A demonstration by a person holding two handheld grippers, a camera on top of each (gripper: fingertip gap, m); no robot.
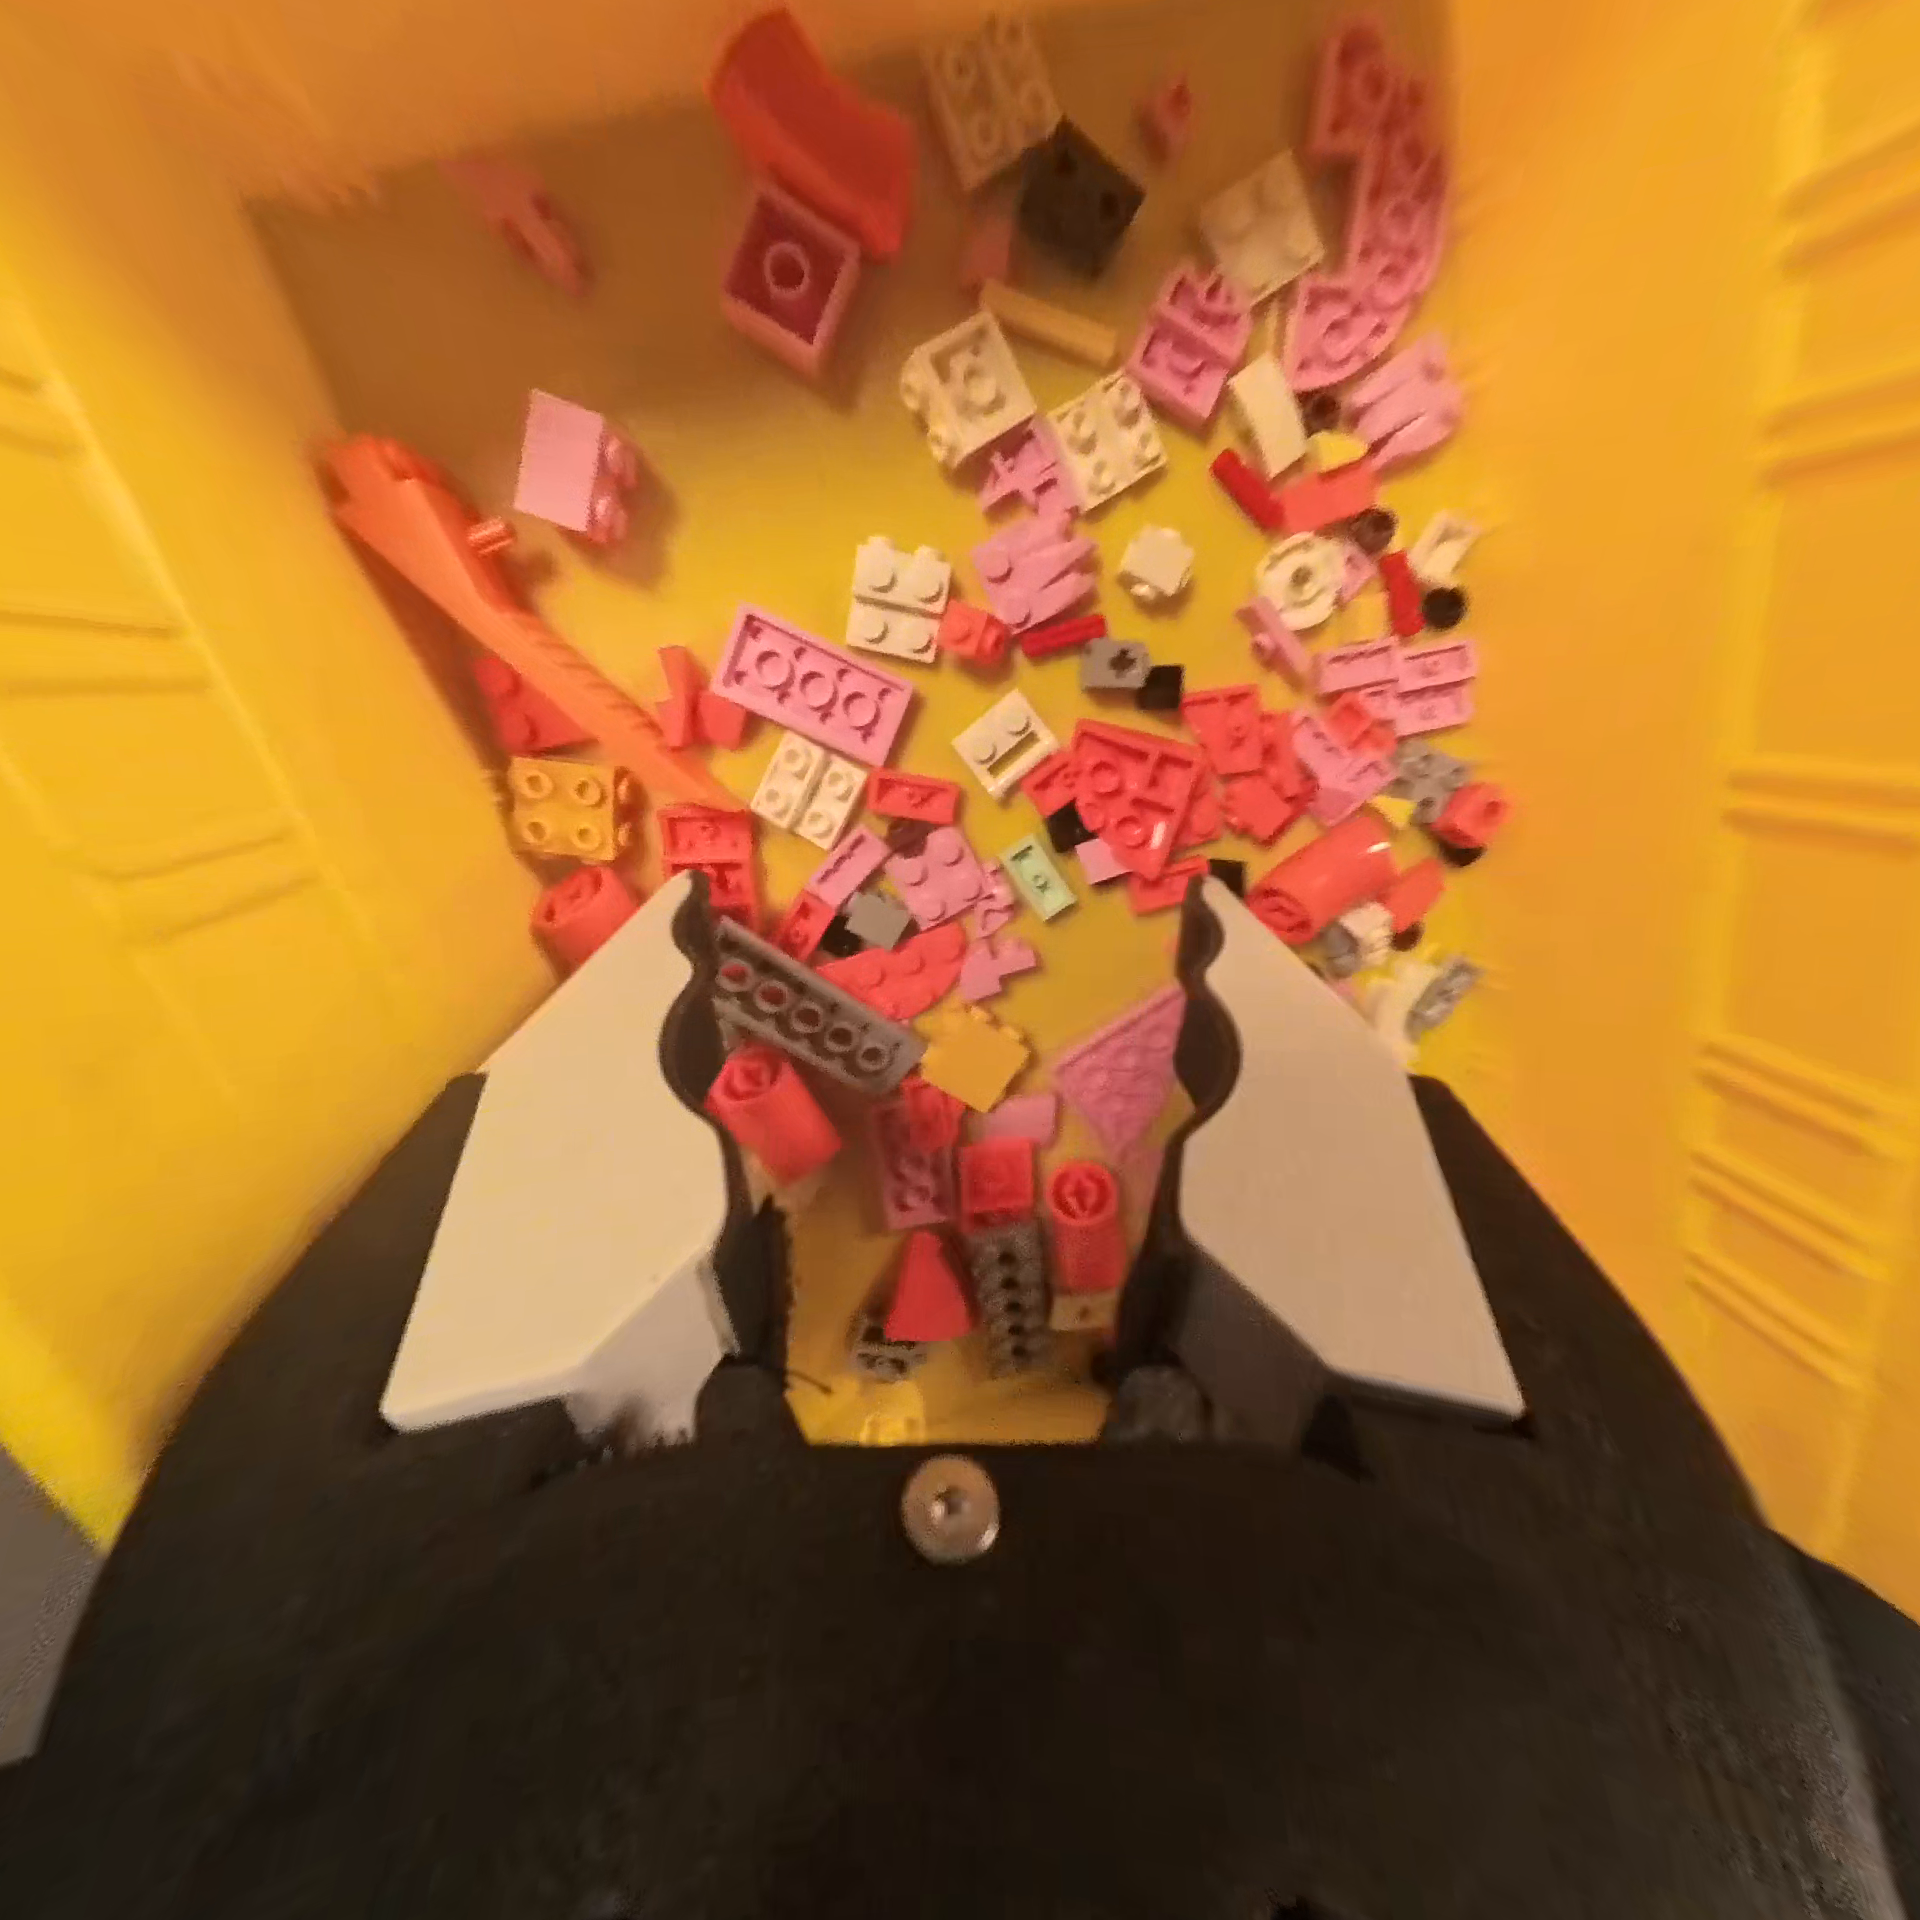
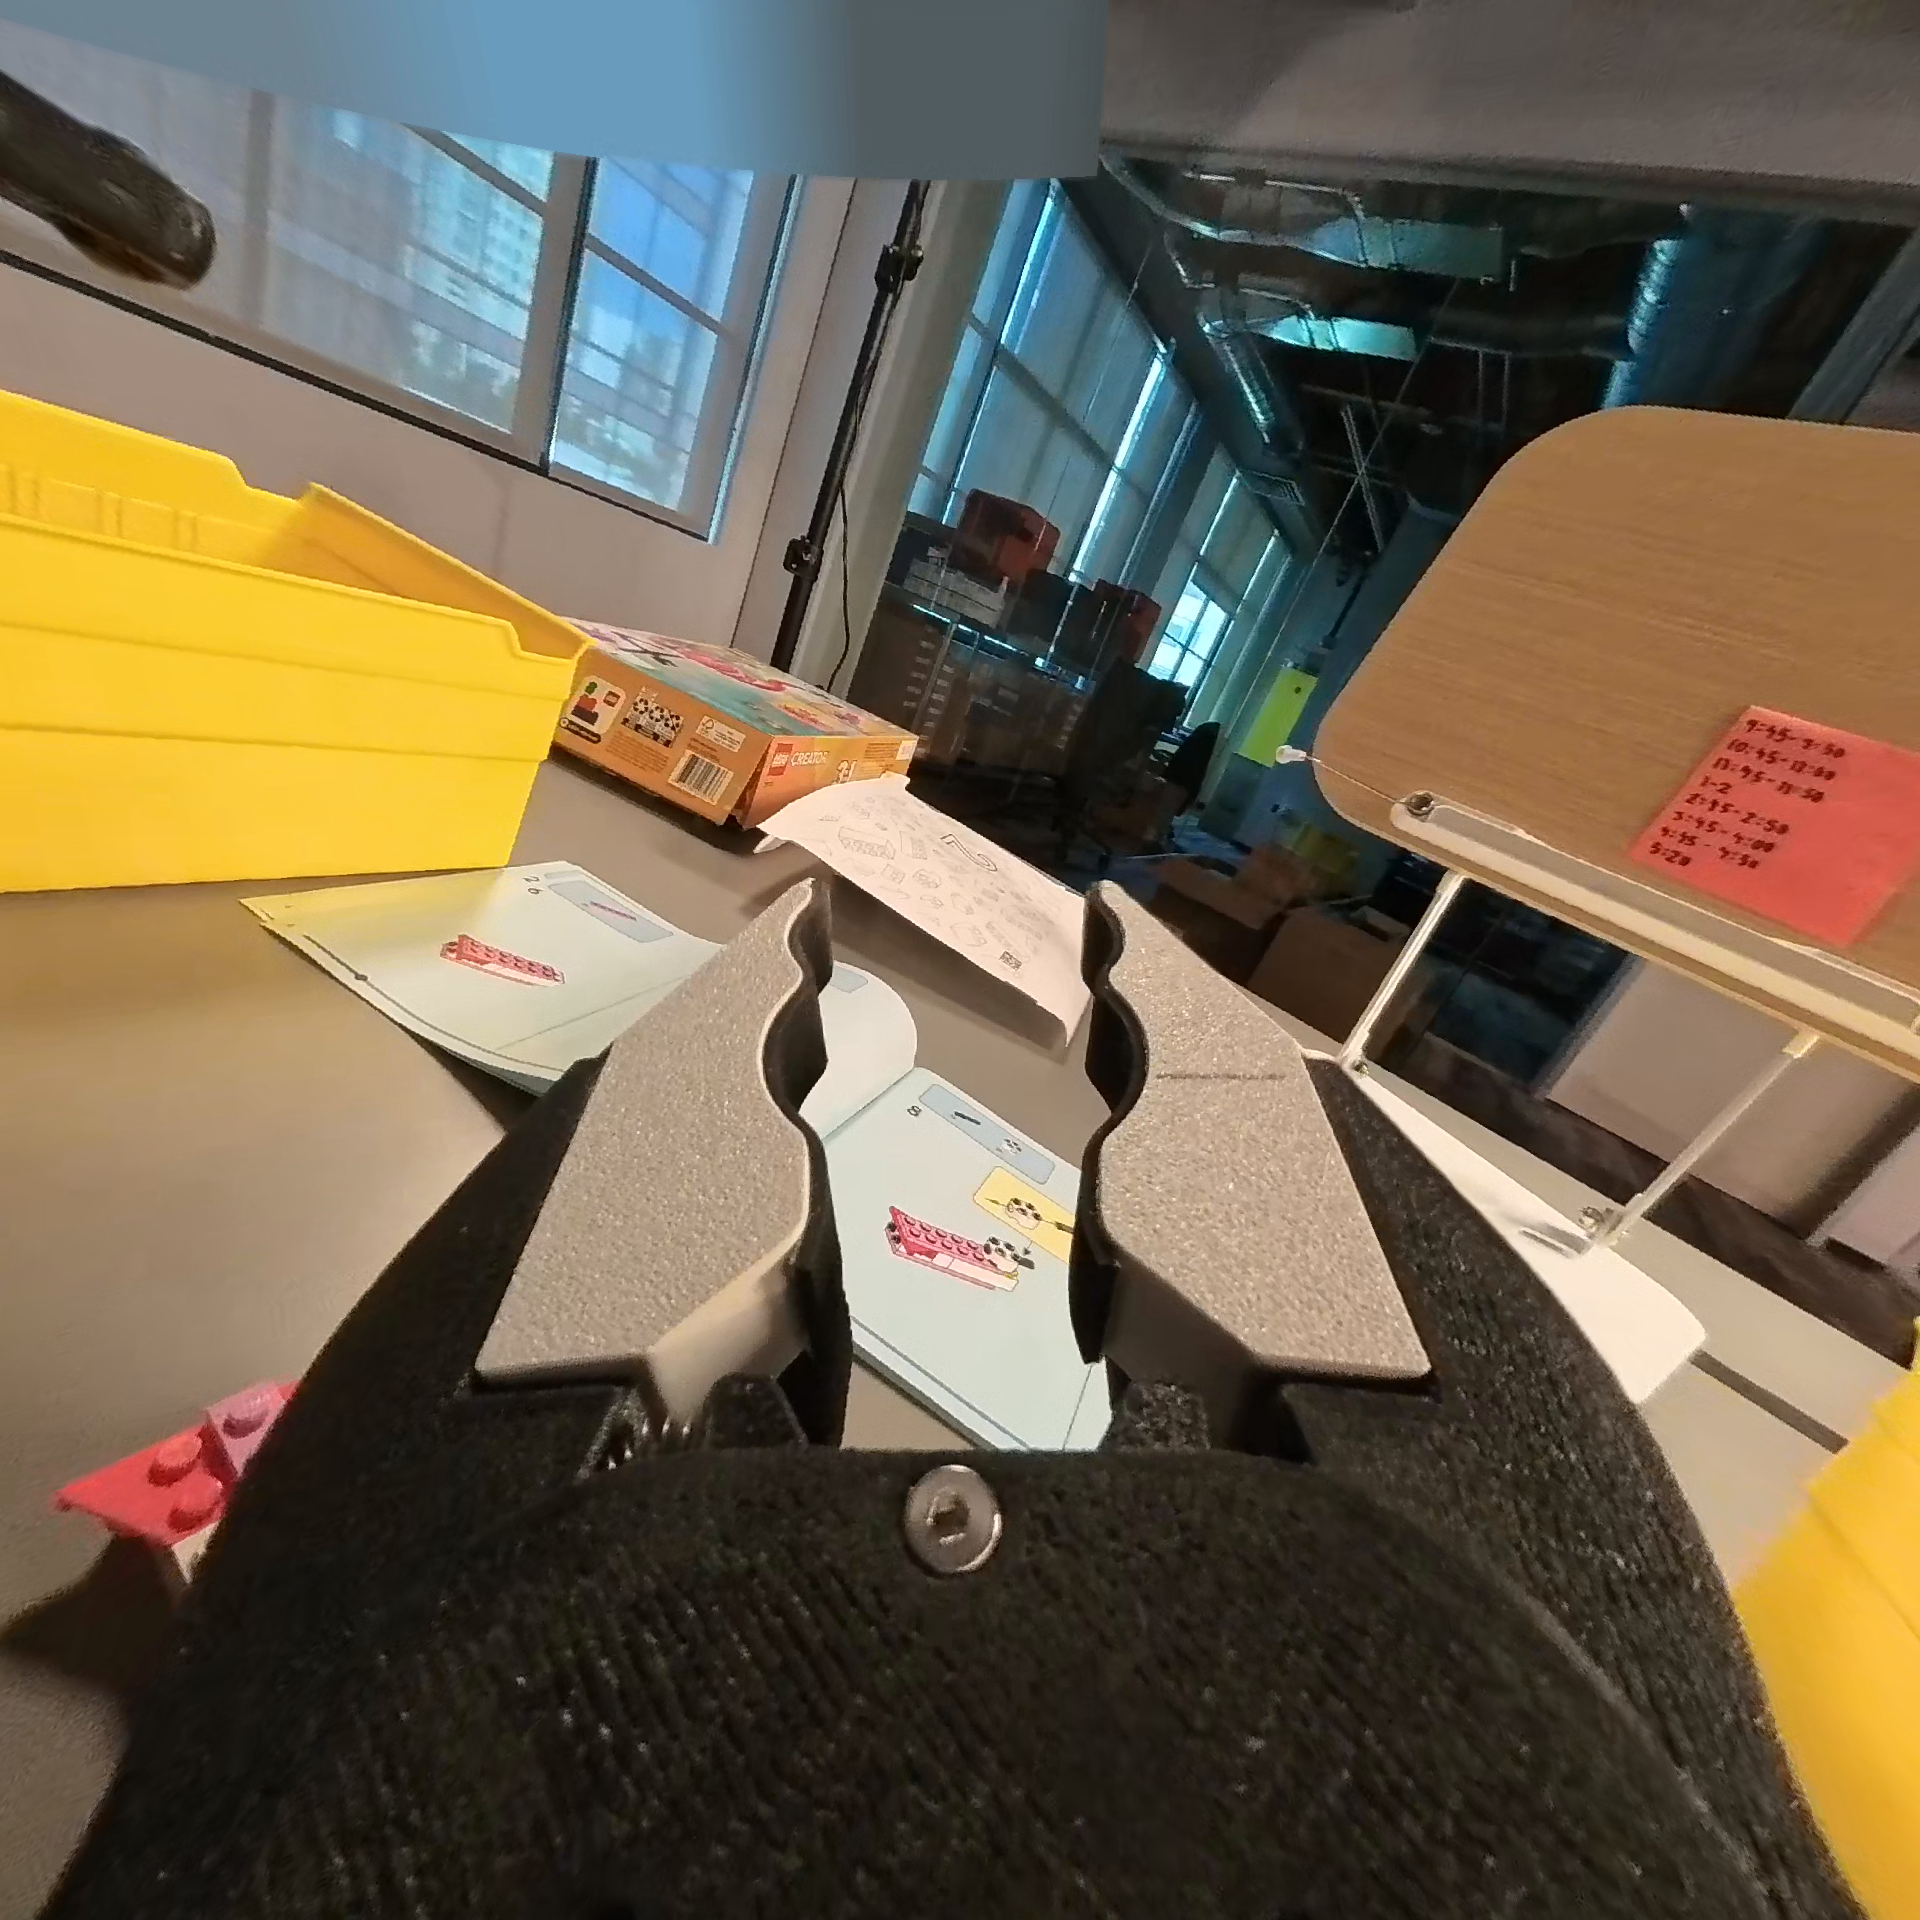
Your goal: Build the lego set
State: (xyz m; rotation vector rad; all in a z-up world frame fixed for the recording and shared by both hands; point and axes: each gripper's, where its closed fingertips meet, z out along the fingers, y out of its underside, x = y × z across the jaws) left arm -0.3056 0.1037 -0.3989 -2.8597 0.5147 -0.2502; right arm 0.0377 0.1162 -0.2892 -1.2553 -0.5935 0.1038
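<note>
Left wrist view: left gripper (image 1: 940,914) fingers spread wide, gripping nothing, inside yellow bin (image 1: 260,727); grey holed plate (image 1: 805,1013) lies against the left finger (image 1: 582,1122), long axis slanting toward the opposite finger | Right wrist view: right gripper (image 2: 951,914) fingers parted, empty, above instruction booklet (image 2: 935,1247) on the surface (image 2: 208,1143), well apart from the bin.
</note>
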